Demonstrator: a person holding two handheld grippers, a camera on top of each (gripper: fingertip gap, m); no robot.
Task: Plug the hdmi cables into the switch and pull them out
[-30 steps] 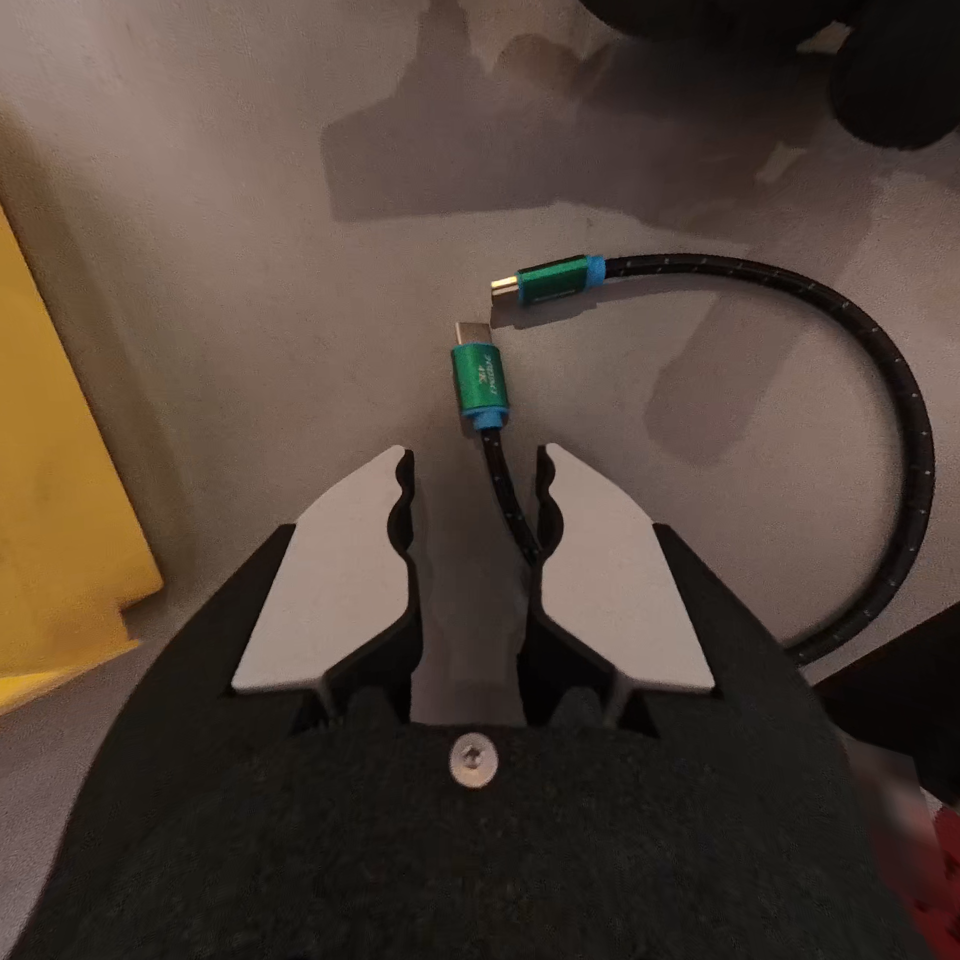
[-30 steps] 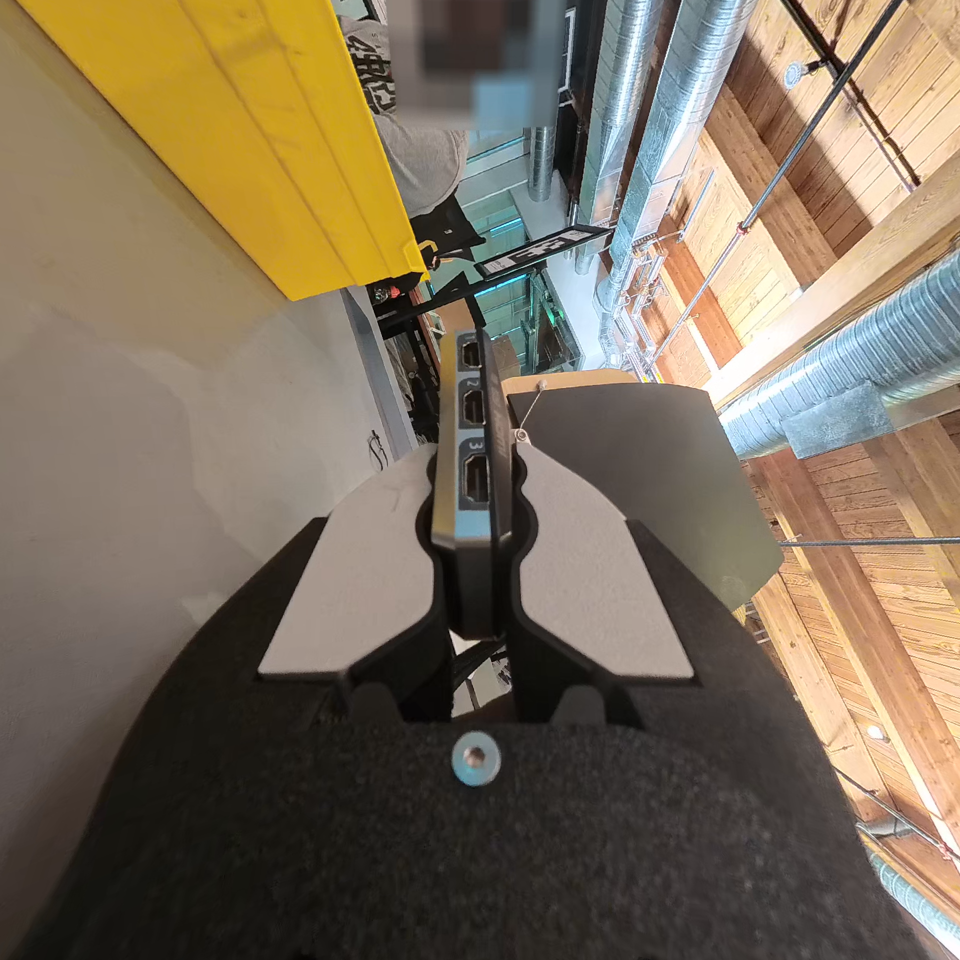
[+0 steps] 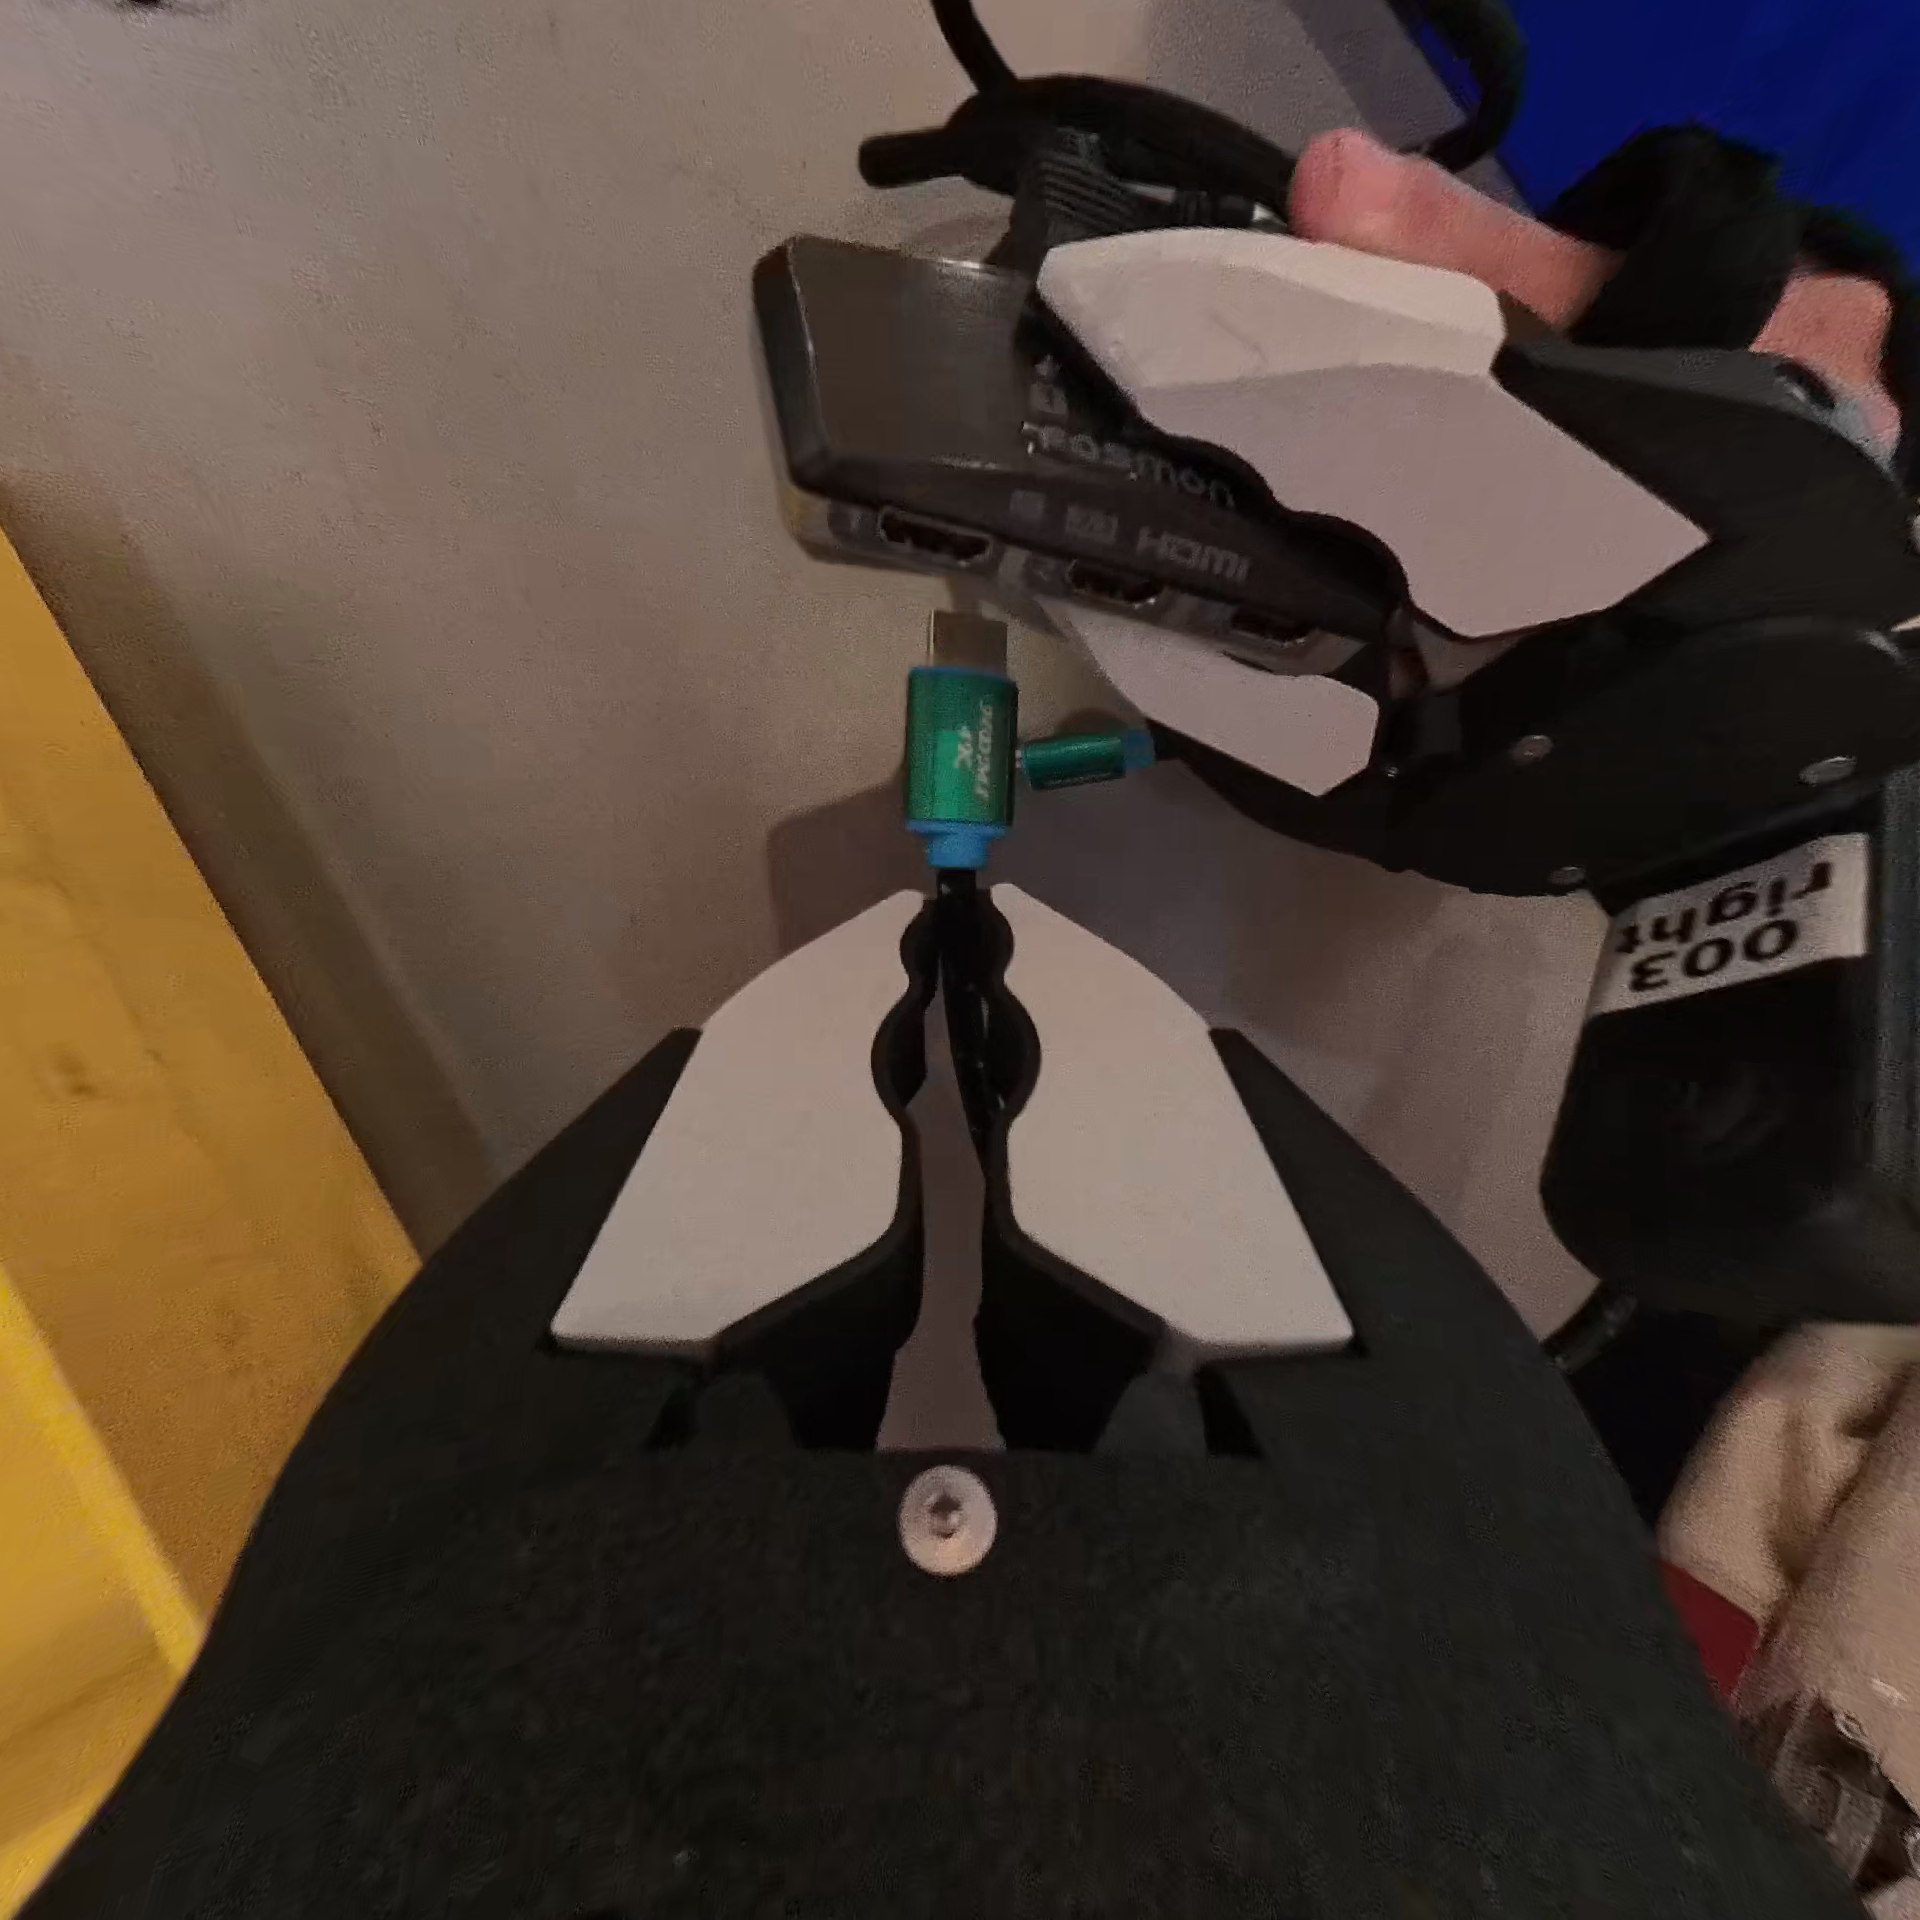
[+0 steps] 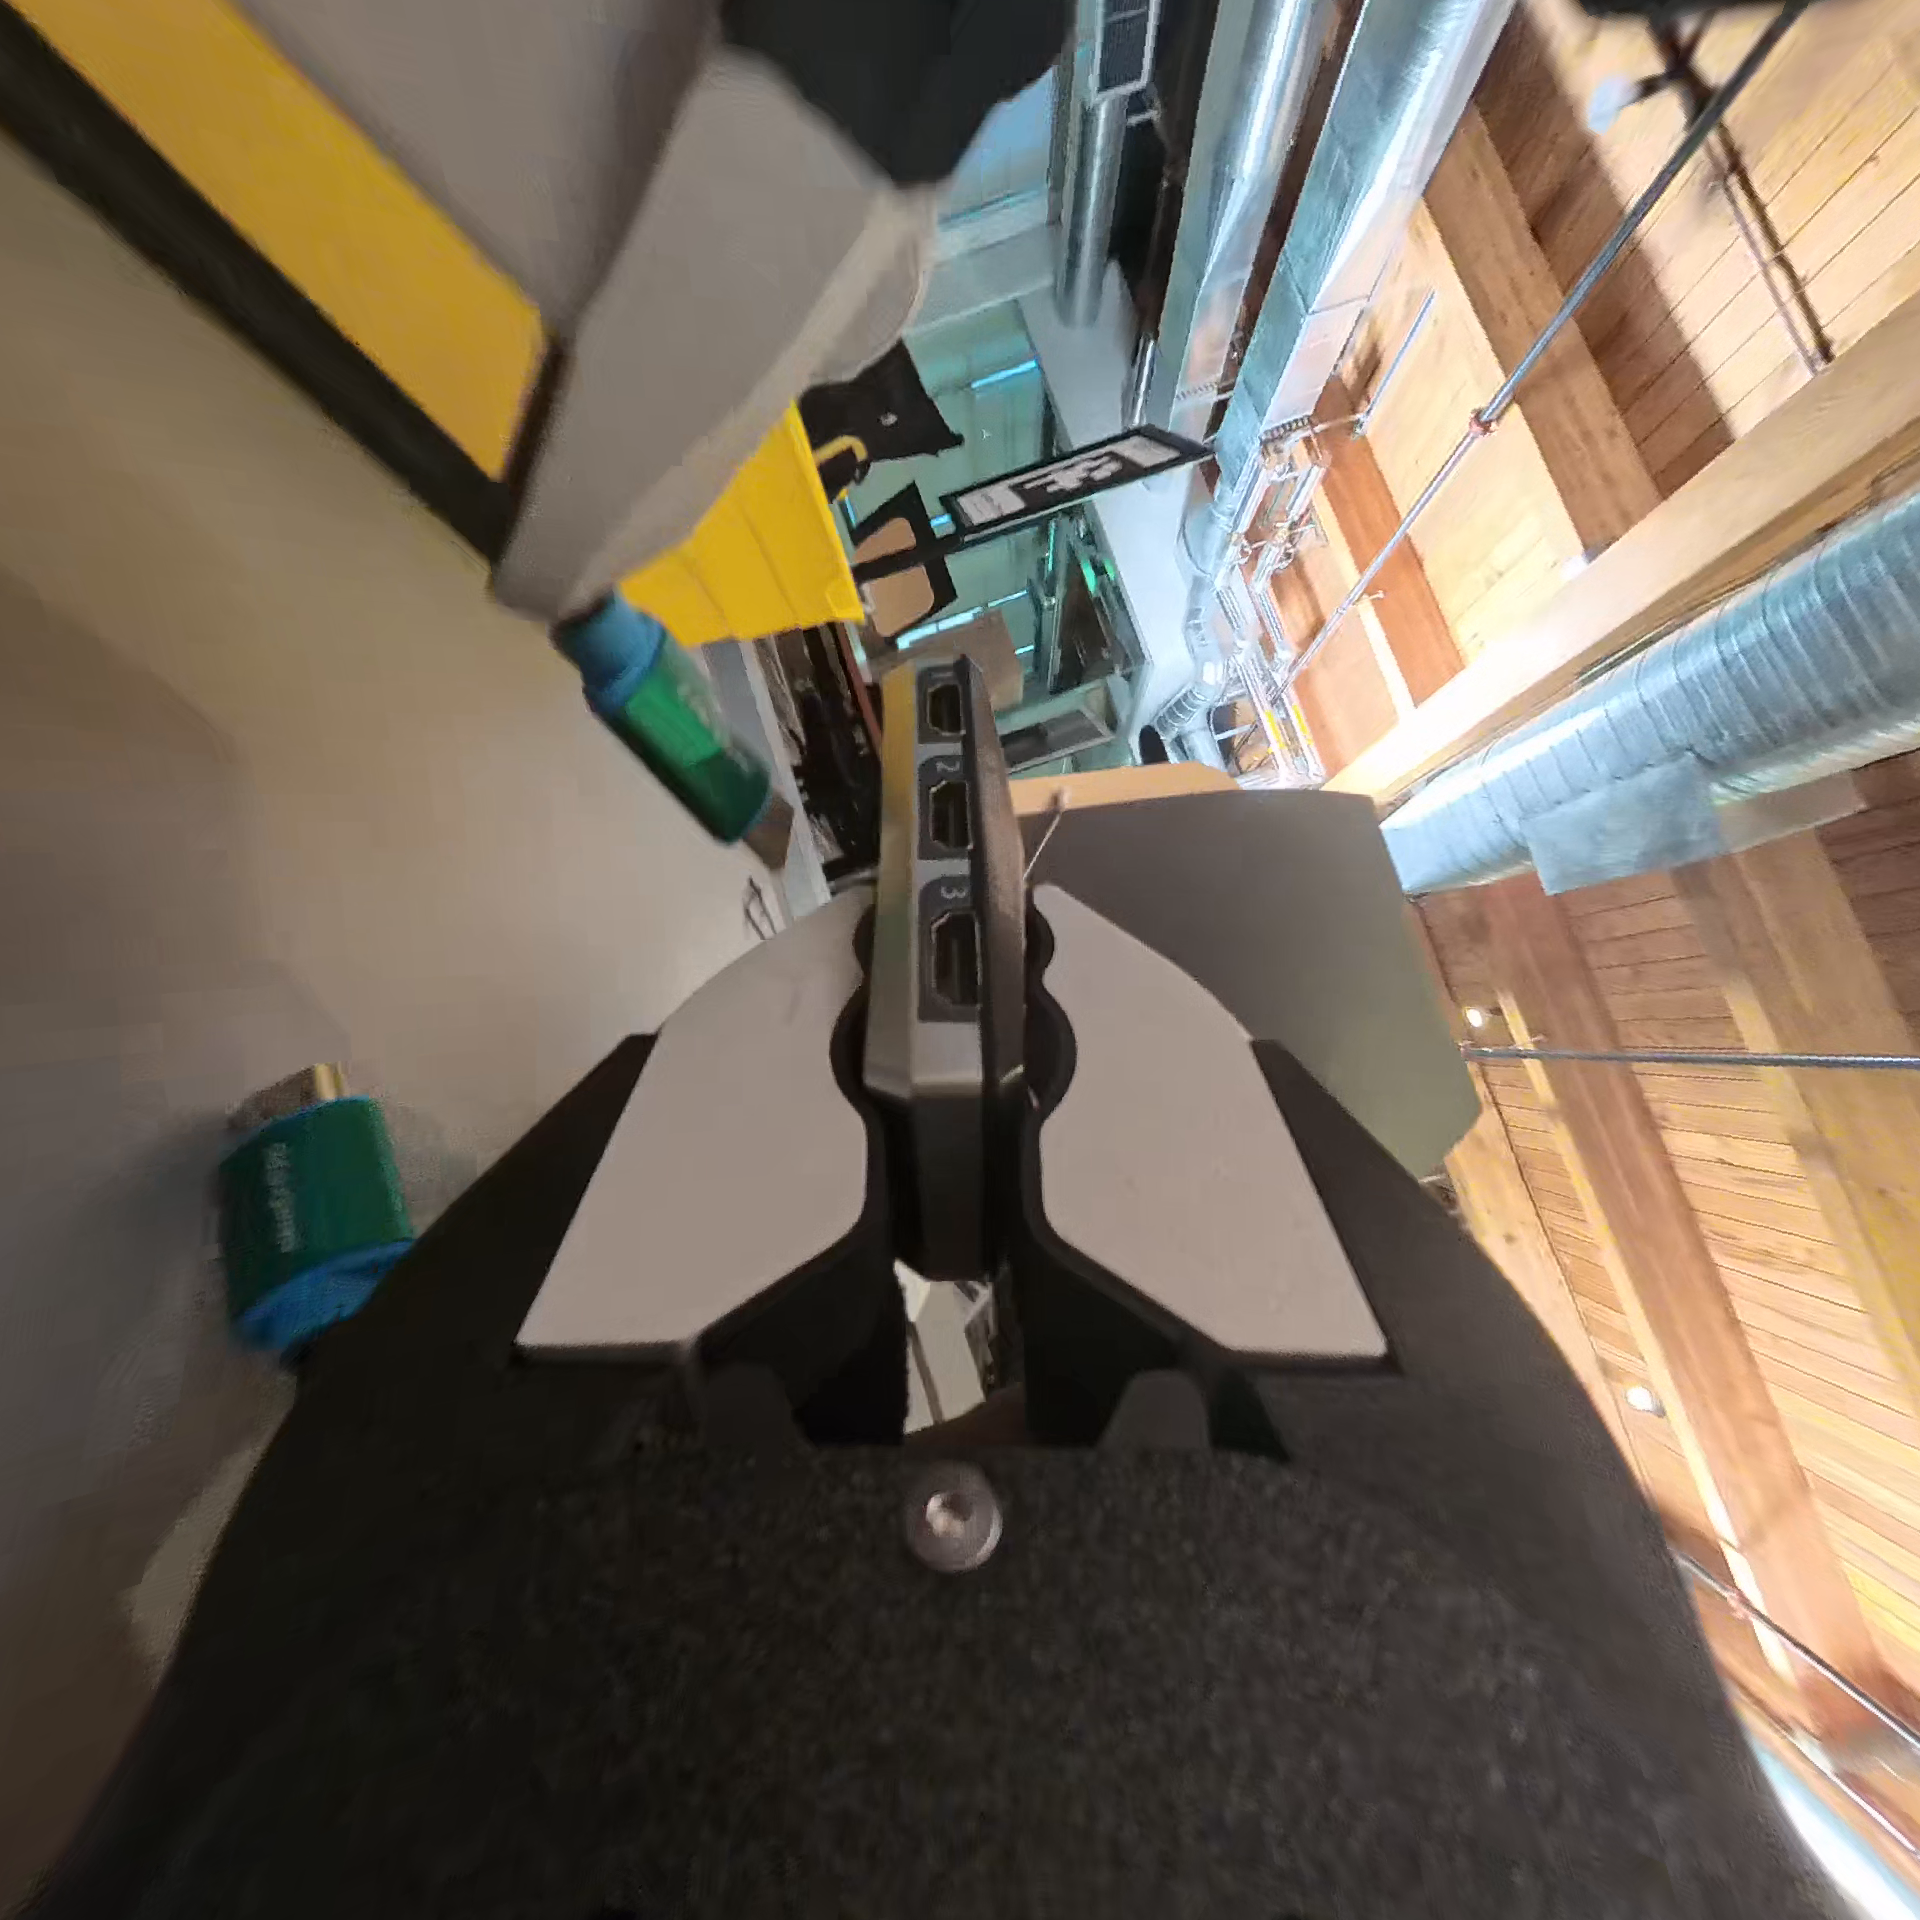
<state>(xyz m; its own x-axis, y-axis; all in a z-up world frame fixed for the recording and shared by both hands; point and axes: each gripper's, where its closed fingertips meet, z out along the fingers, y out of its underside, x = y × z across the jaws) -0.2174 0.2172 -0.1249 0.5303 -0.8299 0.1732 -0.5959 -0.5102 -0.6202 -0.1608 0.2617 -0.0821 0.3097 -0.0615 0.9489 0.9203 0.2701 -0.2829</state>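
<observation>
- The switch [image 3: 914, 416] is the landmark: a flat dark box, held up in the air off the pale table [image 3: 416, 520].
- R gripper [image 4: 951, 997] has its jaws pressed on the flat faces of the switch, near one end. The side w/ three ports [image 4: 951, 821] is bare and faces out.
- L gripper [image 3: 961, 914] has its jaws pinched on the black cable [image 3: 961, 997], just behind the blue collar of the green plug [image 3: 956, 753].
- That plug's metal tip [image 3: 966, 634] points up at the switch, just below the ports, not in yet. It sits about between the end port and the middle one, so it prob. needs a small slide sideways.
- A 2nd green plug [image 3: 1086, 758] lies on the table under the switch, near the first plug.
- How it will feel, my guess: the cable is soft & bendy, so a grip on it lets the plug wobble. The plug shell is hard and smooth; that is a better spot to hold for a push.
- The switch looks light and smooth. It could slip or twist when the plug pushes in, so R must squeeze tight.
- The port fit looks snug. Go in straight, no tilt, or the tip may jam.
</observation>
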